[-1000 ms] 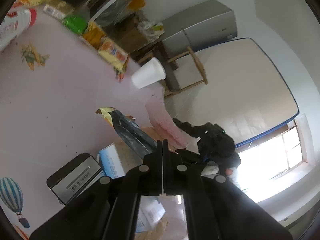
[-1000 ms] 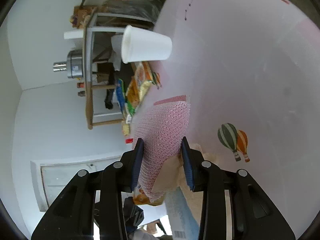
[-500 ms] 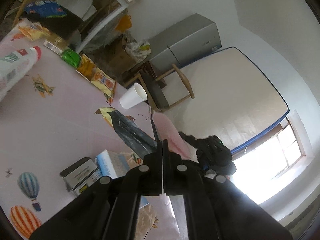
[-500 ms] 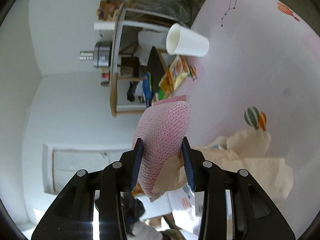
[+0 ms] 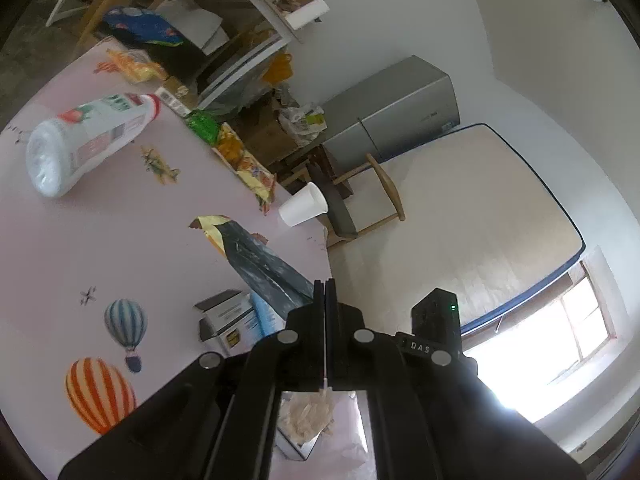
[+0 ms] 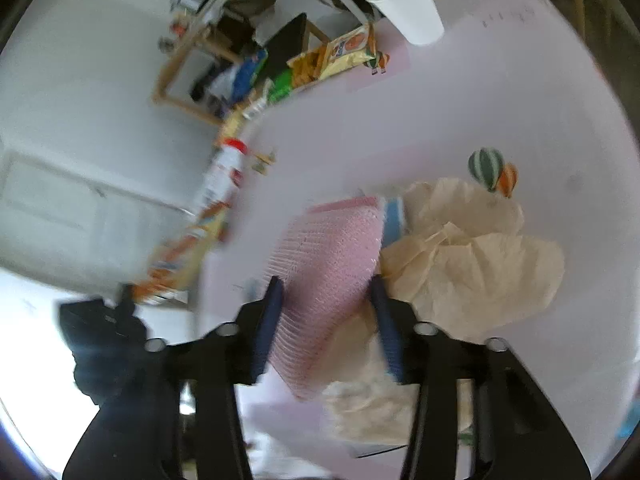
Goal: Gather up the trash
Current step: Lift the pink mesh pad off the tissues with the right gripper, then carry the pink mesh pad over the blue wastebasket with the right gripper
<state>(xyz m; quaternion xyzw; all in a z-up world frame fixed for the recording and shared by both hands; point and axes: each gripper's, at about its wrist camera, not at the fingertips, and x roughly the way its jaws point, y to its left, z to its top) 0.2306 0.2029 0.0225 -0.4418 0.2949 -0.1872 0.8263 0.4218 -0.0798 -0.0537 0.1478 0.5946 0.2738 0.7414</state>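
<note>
Through my left wrist camera, my left gripper [image 5: 324, 294] has its fingers pressed flat together with nothing between them, poised above the pink tabletop [image 5: 100, 240]. Just ahead of the tips lies a dark torn wrapper [image 5: 256, 258] with a yellow edge, and beside it a small grey box [image 5: 224, 316] next to a blue-and-white carton [image 5: 260, 318]. Farther off a white foam cup [image 5: 304, 210] stands mouth-down near the tabletop's edge, and a white bottle [image 5: 86, 140] with a red cap lies on its side. Through my right wrist camera, which is blurred, my right gripper [image 6: 326, 312] has its fingers spreading apart, and a pink bubble-wrap sheet [image 6: 328, 264] sits between them; I cannot tell whether the pads are touching it. Just beside it, crumpled beige paper [image 6: 476, 264] is heaped on the tabletop, and the foam cup [image 6: 406, 6] shows at the far edge beside snack packets [image 6: 344, 54].
</note>
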